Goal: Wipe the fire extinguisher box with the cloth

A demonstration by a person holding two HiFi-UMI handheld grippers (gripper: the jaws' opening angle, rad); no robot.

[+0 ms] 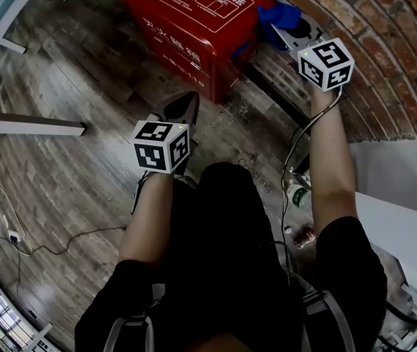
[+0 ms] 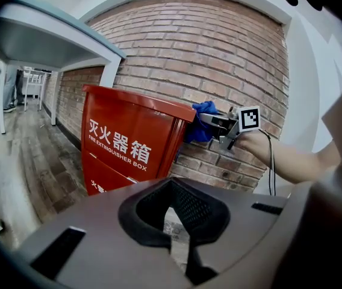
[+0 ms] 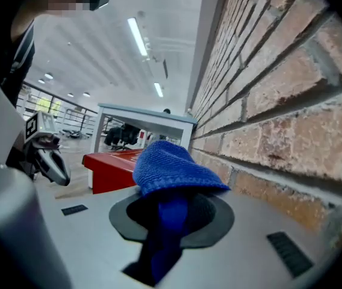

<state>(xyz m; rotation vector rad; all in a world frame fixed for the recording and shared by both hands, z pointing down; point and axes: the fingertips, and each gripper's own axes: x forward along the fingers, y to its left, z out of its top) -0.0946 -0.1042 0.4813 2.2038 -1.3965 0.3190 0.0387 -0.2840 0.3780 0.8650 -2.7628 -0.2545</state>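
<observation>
A wood-plank floor (image 1: pixel 69 174) is meeting a brick wall (image 1: pixel 385 42), and the red fire extinguisher box (image 1: pixel 186 20) is standing against that wall. A white table frame (image 1: pixel 25 127) is standing nearby and a thin cable (image 1: pixel 47 244) is trailing across the planks. The right gripper (image 1: pixel 285 31) is clamping the blue cloth (image 1: pixel 280 15) at the box's top corner, beside the bricks. The left gripper (image 1: pixel 183 107) is hanging in front of the box, its jaws closed and empty.

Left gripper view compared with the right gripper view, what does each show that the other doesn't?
Only the left gripper view shows the fire extinguisher box's white-lettered front and the right gripper's marker cube. Only the right gripper view shows the ceiling lights and the left gripper's marker cube. Both show the red box, the brick wall and the blue cloth clamped in the right gripper's jaws.
</observation>
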